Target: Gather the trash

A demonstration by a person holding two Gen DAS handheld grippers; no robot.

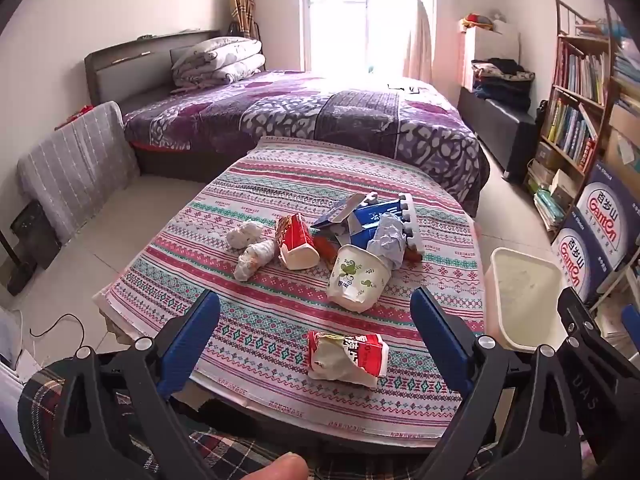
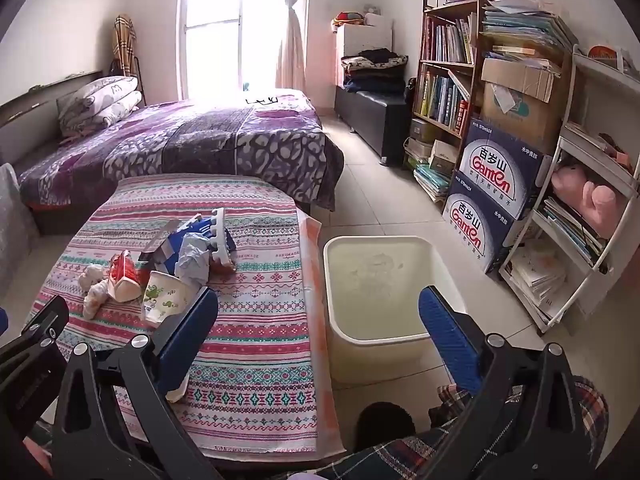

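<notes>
— What is on the table (image 1: 256, 320)?

— Patterned cloth, trash in a loose heap toward the middle. Item: two crumpled tissue wads (image 1: 250, 250), left of the heap. Item: red-and-white carton (image 1: 298, 246), lying on its side with its mouth toward us. Item: paper cup with green leaf print (image 1: 356, 276), tipped over, just beside the carton. Item: torn blue carton (image 1: 360, 218) behind the cup, with a ball of pale paper (image 1: 386, 242) resting against it. Item: crushed red-and-white wrapper (image 1: 346, 354), apart from the heap, near the table's front edge.

— And the grippers?

— Left gripper (image 1: 316, 328): jaws spread wide, nothing held, the crushed wrapper lying between and just ahead of the blue fingers. Right gripper (image 2: 320, 320): also wide open, empty, hanging over the table's right edge and the bin.

— The bin?

— White plastic bin (image 2: 376, 342) on the floor, just beside the table's right side. No trash visible inside.
</notes>
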